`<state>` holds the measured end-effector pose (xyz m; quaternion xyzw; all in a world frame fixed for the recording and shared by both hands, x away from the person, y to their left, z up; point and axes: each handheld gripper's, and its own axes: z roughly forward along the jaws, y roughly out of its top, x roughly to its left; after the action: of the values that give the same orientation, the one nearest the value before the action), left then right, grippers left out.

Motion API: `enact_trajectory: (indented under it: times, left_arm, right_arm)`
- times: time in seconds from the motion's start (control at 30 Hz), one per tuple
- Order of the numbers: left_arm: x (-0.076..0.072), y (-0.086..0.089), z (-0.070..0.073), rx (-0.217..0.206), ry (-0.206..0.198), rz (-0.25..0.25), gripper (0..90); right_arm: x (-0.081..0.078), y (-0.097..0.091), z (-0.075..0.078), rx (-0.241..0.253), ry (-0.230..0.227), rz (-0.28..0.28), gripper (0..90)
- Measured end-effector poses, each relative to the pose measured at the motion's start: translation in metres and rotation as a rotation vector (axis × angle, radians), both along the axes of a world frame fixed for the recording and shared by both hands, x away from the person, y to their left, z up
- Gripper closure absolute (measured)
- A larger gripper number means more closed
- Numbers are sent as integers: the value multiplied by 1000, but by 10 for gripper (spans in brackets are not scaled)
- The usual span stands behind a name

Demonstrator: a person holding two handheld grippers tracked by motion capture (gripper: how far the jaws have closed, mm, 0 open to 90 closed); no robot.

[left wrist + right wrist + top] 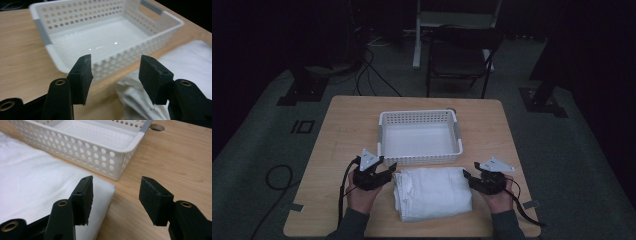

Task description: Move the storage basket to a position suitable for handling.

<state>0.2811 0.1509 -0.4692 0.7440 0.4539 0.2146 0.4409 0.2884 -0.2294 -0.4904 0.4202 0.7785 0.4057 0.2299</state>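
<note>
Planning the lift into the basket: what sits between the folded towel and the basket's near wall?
Nothing: in the high view just a thin strip of bare tabletop separates the folded white towel from the white basket.

A soft white cloth towel (433,192) lies on matt wood-grain table (342,130) beside a glossy perforated plastic basket (419,158).

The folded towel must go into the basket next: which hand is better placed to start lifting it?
Probably the left. The left tool sits at the folded towel's near-basket corner, cloth just below its open jaws. The right tool is at the opposite edge, jaws partly over bare table. The basket lies straight ahead.
</note>
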Motion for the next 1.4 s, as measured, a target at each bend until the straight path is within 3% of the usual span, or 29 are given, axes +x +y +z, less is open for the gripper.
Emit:
enact_trajectory:
  times: [0.27, 0.37, 0.47, 0.63, 0.9, 1.1, 1.4]
  left_arm:
    - [-24, -18, -8, 4, 17, -90, 429]
    - [-35, -27, -14, 39, 36, -123, 428]
    - [-41, -33, -19, 46, 54, -131, 433]
    - [-48, -43, -34, 100, 80, -155, 448]
    - [-47, -47, -48, 167, 88, -130, 469]
    - [-41, -45, -52, 167, 83, -126, 476]
    - [-27, -34, -52, 190, 66, -61, 481]
  right_arm:
    - [-16, 4, -4, -14, 24, 47, 440]
    - [-21, 5, -5, -15, 31, 55, 440]
    - [-29, 7, -11, -26, 48, 66, 440]
    - [-36, 8, -23, -29, 87, 86, 448]
    - [-29, 18, -35, -38, 135, 115, 490]
    - [-24, 21, -38, -27, 151, 118, 499]
    - [-9, 36, -38, -27, 146, 135, 488]
